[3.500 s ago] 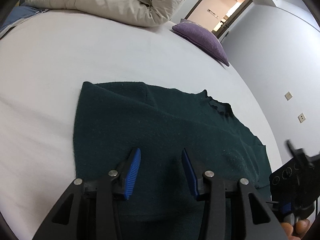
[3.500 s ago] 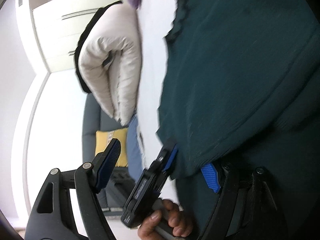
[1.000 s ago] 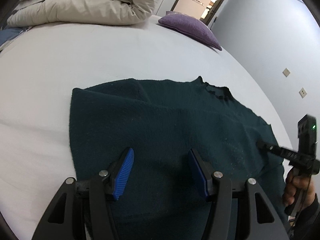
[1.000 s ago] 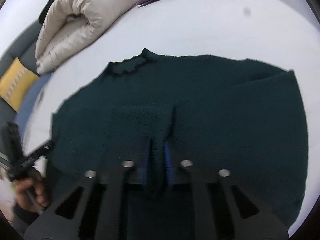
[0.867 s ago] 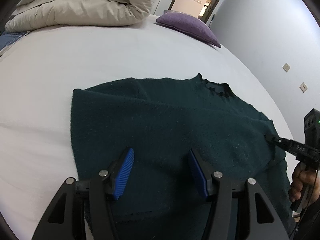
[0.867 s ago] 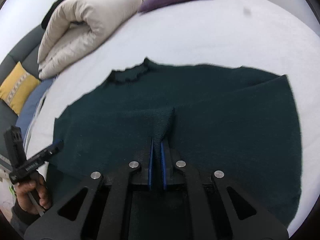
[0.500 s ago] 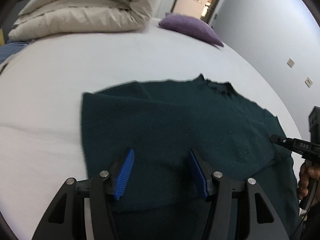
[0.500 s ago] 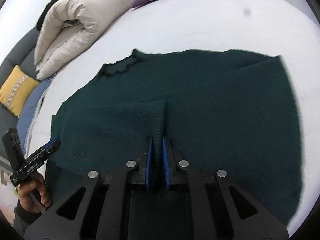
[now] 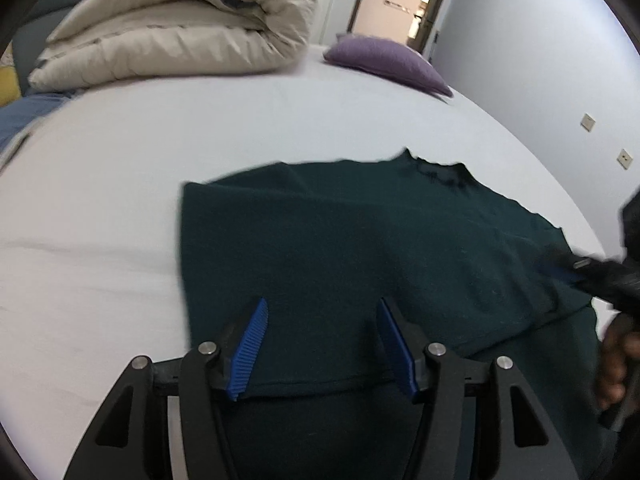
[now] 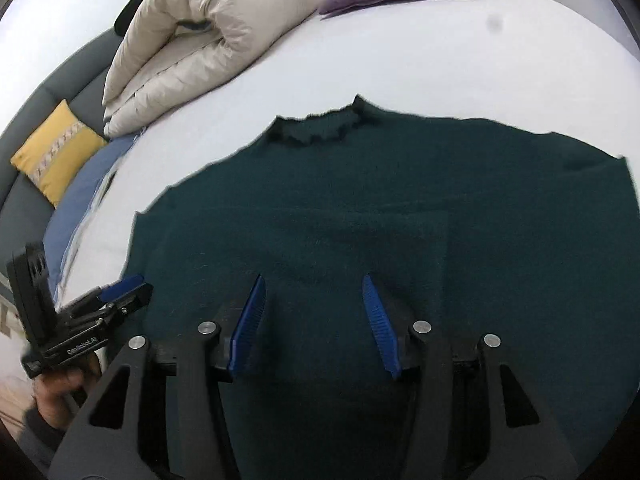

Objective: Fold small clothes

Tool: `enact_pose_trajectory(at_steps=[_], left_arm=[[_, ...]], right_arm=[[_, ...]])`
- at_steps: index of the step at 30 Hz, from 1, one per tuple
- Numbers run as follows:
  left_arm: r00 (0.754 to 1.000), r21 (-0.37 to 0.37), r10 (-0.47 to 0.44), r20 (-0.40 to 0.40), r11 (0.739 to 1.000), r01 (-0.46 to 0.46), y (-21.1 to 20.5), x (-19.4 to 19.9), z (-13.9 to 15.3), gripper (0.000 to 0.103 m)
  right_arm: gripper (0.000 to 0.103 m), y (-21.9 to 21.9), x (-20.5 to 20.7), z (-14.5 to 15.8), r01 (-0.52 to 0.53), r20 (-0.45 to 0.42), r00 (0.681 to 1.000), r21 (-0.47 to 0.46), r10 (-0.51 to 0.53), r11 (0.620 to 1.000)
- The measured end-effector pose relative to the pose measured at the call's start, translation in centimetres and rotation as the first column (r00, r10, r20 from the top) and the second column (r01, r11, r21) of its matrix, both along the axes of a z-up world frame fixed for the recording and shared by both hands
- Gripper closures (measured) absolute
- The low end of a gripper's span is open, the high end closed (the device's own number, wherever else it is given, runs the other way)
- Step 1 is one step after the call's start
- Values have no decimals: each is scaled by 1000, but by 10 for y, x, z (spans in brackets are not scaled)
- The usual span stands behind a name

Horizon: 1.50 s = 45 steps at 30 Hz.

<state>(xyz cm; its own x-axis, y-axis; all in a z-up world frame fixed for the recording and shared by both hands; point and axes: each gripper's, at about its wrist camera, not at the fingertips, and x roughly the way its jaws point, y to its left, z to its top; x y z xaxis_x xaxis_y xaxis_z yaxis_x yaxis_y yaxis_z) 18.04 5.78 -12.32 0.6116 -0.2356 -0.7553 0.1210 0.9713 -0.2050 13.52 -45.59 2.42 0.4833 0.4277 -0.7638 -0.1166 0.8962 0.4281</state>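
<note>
A dark green knit sweater (image 9: 360, 248) lies flat on the white bed, collar toward the pillows, with a sleeve folded across its front (image 10: 360, 240). My left gripper (image 9: 322, 344) is open and empty over the sweater's lower left part. My right gripper (image 10: 314, 320) is open and empty just above the folded sleeve. In the right wrist view the left gripper (image 10: 120, 292) shows at the sweater's left edge. In the left wrist view the right gripper (image 9: 592, 272) shows, blurred, at the sweater's right side.
The white bed sheet (image 9: 120, 160) surrounds the sweater. A rolled beige duvet (image 9: 180, 32) and a purple pillow (image 9: 384, 60) lie at the far end. A yellow cushion (image 10: 56, 152) on a grey sofa and a blue cloth (image 10: 76, 208) are at the left.
My right gripper, which was shut on the sleeve fabric, has opened and let it go. The sleeve now lies flat on the sweater. My left gripper stayed open, shifting slightly.
</note>
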Motion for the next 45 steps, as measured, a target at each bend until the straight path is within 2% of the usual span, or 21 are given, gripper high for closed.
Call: enact_pose_trajectory(at_steps=[1, 3, 5, 6, 7, 9, 12, 14, 16, 20, 23, 28, 31, 34, 37, 43, 45], left_arm=[[1000, 19, 2, -12, 1000, -1, 1, 0, -5, 43], [999, 49, -16, -31, 999, 17, -1, 2, -13, 42], [999, 69, -17, -38, 997, 20, -4, 6, -14, 41], [999, 70, -10, -41, 997, 12, -4, 6, -11, 41], [999, 64, -1, -42, 998, 3, -2, 5, -7, 41], [1000, -1, 3, -27, 1000, -3, 5, -8, 5, 41], [1000, -54, -1, -24, 999, -1, 15, -43, 17, 40], [999, -100, -16, -38, 995, 12, 28, -78, 20, 34], [998, -135, -12, -69, 991, 2, 41, -109, 18, 31], [983, -267, 21, -182, 961, -70, 74, -177, 3, 31], [968, -385, 27, -250, 914, -125, 90, -224, -10, 31], [966, -353, -5, -260, 931, -91, 80, -261, -13, 31], [961, -353, -21, -276, 932, -81, 78, -264, -15, 31], [955, -352, -53, -291, 934, -55, 74, -261, -15, 32], [950, -362, -75, -303, 931, -42, 72, -258, -21, 34], [938, -354, -81, -337, 934, -47, 70, -267, -29, 55], [935, -364, -82, -344, 930, -53, 70, -268, -32, 56]], right_arm=[[52, -4, -7, 8, -5, 43, 999, 61, 2, 998], [51, -2, -10, 5, -14, 51, 999, 76, 10, 997], [35, 3, -4, -20, -40, -48, 998, 13, 41, 999], [35, 6, -4, -35, -78, -66, 995, -16, 77, 997], [36, 4, -9, -30, -90, -16, 996, -31, 90, 995], [36, 2, -19, -15, -58, -23, 998, -63, 56, 996], [36, -18, -47, 11, -12, 23, 1000, 54, 11, 998], [36, -31, -80, 28, -5, 65, 998, 87, -1, 996], [36, -49, -118, 39, -7, 84, 996, 127, -4, 992], [36, -85, -189, 47, 28, 79, 996, 149, -40, 988], [36, -111, -238, 42, 71, 38, 996, 145, -77, 987], [36, -162, -319, 29, 152, -27, 988, 121, -150, 981], [34, -191, -346, 20, 211, -58, 977, 126, -205, 969], [34, -214, -365, 16, 227, -79, 973, 154, -217, 962], [34, -225, -372, 14, 222, -103, 973, 156, -207, 962], [36, -218, -360, 8, 178, -177, 972, 113, -156, 978], [36, -217, -362, 7, 165, -194, 971, 106, -142, 981]])
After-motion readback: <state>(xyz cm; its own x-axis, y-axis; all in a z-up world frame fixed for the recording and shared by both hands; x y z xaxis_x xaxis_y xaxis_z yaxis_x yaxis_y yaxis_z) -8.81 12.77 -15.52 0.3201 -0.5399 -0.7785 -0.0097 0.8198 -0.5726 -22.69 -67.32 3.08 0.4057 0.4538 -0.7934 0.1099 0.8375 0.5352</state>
